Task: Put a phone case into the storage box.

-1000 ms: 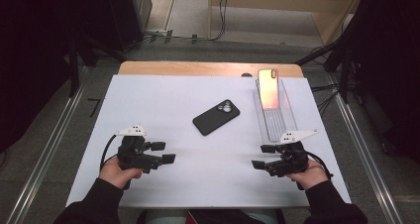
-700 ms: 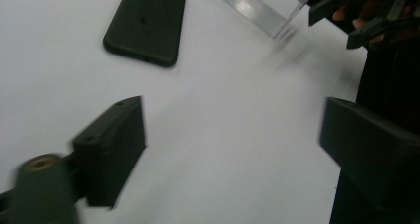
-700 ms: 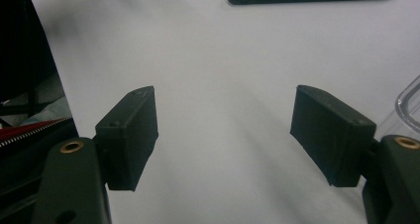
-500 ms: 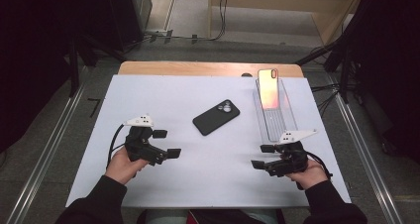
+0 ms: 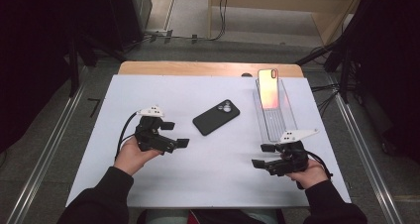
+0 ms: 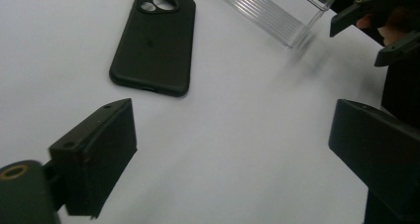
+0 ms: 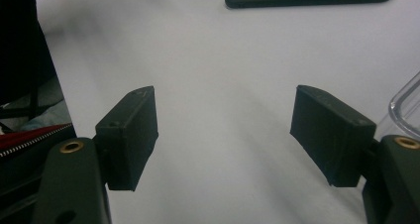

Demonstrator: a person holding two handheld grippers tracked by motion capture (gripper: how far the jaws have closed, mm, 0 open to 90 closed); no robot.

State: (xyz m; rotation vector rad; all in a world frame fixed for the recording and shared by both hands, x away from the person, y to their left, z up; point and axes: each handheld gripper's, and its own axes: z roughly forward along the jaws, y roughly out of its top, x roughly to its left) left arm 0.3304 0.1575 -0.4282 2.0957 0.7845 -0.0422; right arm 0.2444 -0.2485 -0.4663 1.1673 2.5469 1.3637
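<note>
An approach is judged to be in hand: the left gripper (image 5: 179, 143), jaws spread wide after just opening and holding nothing, is aimed at the flat black camera-side-up phone (image 6: 153, 40), lying just ahead. Next, both long edges must be straddled squarely. The right gripper (image 5: 261, 155) is held open and empty, the phone well ahead of it.

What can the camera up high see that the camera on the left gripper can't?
The high view alone takes in the pinkish-orange phone standing upright at the far end of the clear plastic tray, the wooden table edge, the grey floor and the person's left hand. The left gripper view alone gives a close look at its own two wide-open black jaws with nothing between them, which have just been opening. Both share the black phone case lying camera-side up on the white table top, the clear tray, and the right gripper.
</note>
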